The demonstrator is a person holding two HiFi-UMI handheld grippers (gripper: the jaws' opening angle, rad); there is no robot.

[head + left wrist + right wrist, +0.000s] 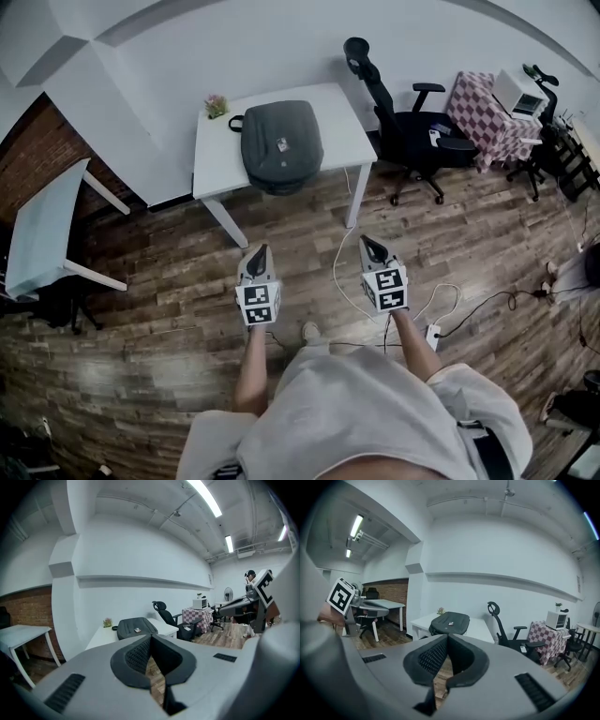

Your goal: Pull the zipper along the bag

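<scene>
Grey padded bag (281,145) lies on white table (342,122).

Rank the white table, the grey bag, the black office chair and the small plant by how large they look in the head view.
1. white table
2. black office chair, which spreads wider than the bag though its parts are thin
3. grey bag
4. small plant

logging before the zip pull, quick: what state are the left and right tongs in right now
Left tongs: closed, holding nothing.
Right tongs: closed, holding nothing.
</scene>
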